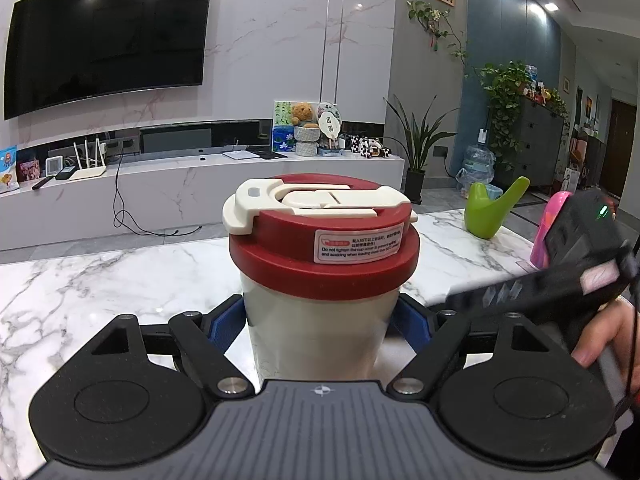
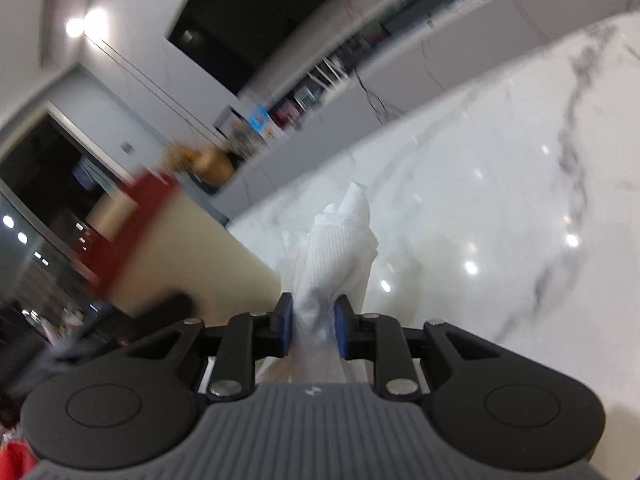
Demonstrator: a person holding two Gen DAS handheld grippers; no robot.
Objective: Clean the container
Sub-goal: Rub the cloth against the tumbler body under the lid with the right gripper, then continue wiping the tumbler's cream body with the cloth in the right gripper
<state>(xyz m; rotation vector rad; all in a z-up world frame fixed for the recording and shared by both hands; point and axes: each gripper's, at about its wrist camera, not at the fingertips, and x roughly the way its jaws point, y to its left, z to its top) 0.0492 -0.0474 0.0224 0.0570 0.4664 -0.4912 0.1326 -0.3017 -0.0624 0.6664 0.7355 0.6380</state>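
A cream cup [image 1: 316, 336] with a red lid [image 1: 324, 256] and a white latch stands upright on the marble table [image 1: 100, 280]. My left gripper [image 1: 318, 326] is shut on the cup's body, a blue pad on each side. In the right wrist view the same cup [image 2: 188, 244] shows blurred at the left, its red lid [image 2: 132, 224] tilted by the camera angle. My right gripper [image 2: 313, 326] is shut on a crumpled white paper towel [image 2: 340, 248], which sticks out forward just beside the cup's wall. That right gripper appears in the left wrist view as a blurred black body [image 1: 560, 280] held by a hand [image 1: 604, 340].
A green watering can [image 1: 492, 210] and a pink object [image 1: 550, 228] stand at the table's far right. Beyond the table are a TV [image 1: 108, 36], a low cabinet with small items, and potted plants [image 1: 418, 148]. Bare marble [image 2: 480, 200] spreads to the right of the towel.
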